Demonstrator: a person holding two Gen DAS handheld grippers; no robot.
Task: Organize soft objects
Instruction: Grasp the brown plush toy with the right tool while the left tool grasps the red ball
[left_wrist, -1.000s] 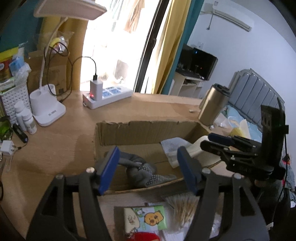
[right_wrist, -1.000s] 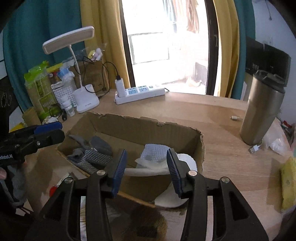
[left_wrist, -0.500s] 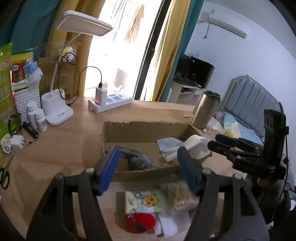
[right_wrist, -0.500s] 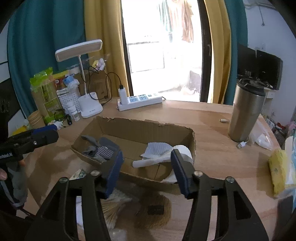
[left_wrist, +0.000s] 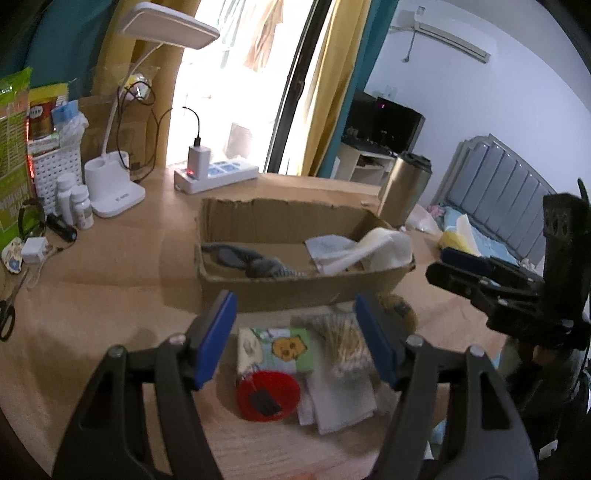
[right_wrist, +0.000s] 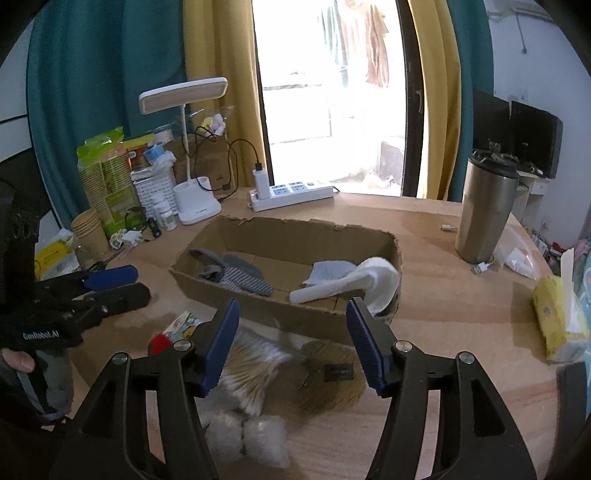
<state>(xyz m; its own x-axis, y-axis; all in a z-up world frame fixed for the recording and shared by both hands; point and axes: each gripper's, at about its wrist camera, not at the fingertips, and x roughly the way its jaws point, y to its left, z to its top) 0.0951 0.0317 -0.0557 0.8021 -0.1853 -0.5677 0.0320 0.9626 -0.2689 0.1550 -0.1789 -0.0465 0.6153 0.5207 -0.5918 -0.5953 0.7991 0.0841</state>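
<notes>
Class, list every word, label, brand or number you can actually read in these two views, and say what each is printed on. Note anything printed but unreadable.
"GenRobot.AI": white print on the left gripper body, seen in the right wrist view.
Green bag: print too blurred to read.
Lamp base: small mark, too small to read.
Cartoon pack: pictures only, no readable words.
Bottles: labels unreadable.

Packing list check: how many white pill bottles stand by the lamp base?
2: the taller white bottle stands left of the lamp base, the shorter white bottle right beside it. The basket behind may hide more.
</notes>
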